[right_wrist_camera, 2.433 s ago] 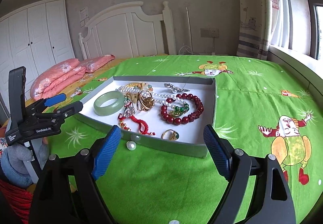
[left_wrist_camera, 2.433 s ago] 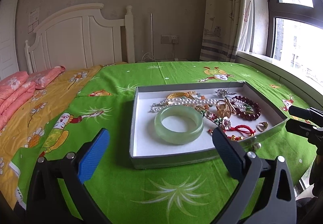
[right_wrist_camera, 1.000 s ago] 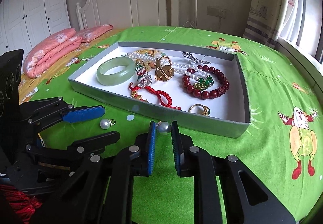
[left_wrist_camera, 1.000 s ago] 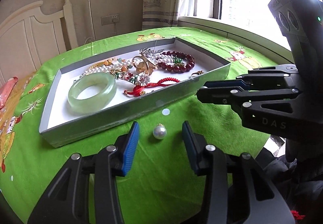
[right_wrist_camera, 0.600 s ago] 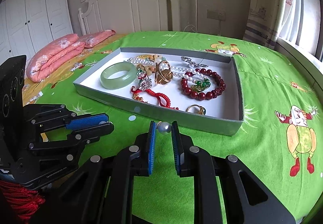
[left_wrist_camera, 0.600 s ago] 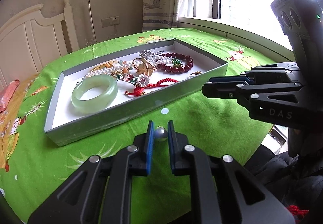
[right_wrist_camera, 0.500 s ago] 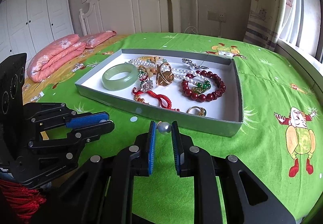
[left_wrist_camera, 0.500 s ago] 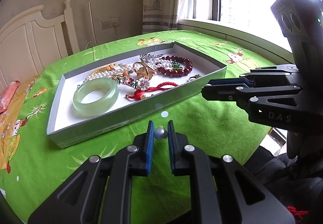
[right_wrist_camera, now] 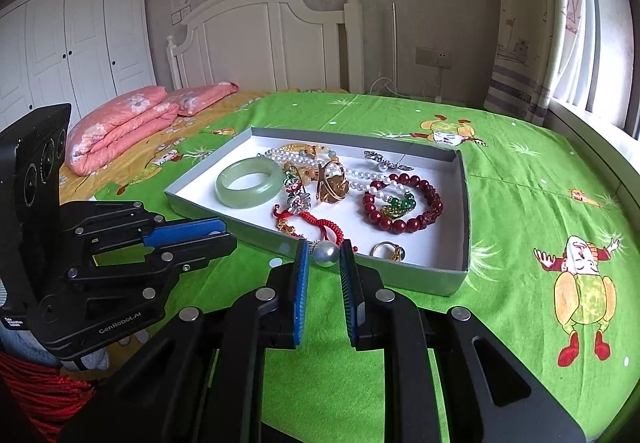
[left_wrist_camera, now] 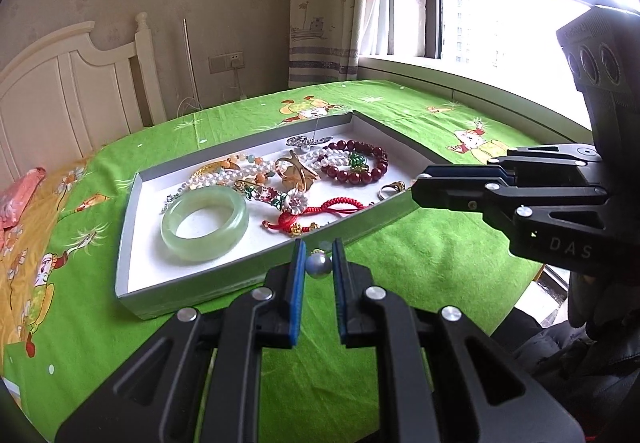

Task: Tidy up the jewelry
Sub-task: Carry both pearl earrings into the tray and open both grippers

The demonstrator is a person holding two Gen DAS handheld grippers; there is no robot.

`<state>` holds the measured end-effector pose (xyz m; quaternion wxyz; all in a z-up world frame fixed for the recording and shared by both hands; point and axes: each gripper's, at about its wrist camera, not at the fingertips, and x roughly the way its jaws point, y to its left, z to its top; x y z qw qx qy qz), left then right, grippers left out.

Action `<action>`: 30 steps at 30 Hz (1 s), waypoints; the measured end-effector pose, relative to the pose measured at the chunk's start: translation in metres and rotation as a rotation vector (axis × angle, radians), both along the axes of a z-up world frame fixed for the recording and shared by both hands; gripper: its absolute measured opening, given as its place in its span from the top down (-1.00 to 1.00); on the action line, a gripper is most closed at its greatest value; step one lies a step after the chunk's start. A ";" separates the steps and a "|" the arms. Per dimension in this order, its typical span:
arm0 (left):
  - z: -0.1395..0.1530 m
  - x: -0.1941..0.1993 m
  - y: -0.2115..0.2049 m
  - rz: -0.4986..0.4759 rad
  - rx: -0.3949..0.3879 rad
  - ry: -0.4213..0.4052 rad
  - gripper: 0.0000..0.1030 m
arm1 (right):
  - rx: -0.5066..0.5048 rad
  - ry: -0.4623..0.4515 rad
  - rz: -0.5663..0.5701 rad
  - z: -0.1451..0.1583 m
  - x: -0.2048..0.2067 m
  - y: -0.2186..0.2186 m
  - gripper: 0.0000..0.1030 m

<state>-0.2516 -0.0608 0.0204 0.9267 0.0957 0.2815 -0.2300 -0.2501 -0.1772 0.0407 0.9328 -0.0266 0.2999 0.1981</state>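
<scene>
From the left wrist, the left gripper [left_wrist_camera: 318, 263] is clenched on a pearl earring [left_wrist_camera: 318, 266] just in front of the near wall of the grey jewelry tray [left_wrist_camera: 132, 203] on the green bedspread [left_wrist_camera: 432, 255], with the jade bangle [left_wrist_camera: 205, 218] and red bead bracelet [left_wrist_camera: 352, 166] lying inside the tray. From the right wrist, the right gripper [right_wrist_camera: 325, 253] pinches a second pearl earring [right_wrist_camera: 325, 254] at the tray's near edge, just beside a gold ring [right_wrist_camera: 387, 250] in the tray, while the left gripper's blue-padded fingers [right_wrist_camera: 182, 233] reach in from the left.

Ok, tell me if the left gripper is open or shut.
Shut. The left gripper pinches a pearl earring between its blue pads, held near the grey tray.
</scene>
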 end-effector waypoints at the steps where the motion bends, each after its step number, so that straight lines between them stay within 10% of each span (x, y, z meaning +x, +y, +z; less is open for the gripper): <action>1: 0.001 0.001 -0.001 -0.001 -0.001 -0.002 0.75 | 0.000 -0.006 0.000 0.001 0.000 0.000 0.66; 30: 0.046 0.045 -0.026 0.052 -0.052 -0.072 0.75 | 0.015 -0.078 -0.052 0.021 0.026 -0.013 0.66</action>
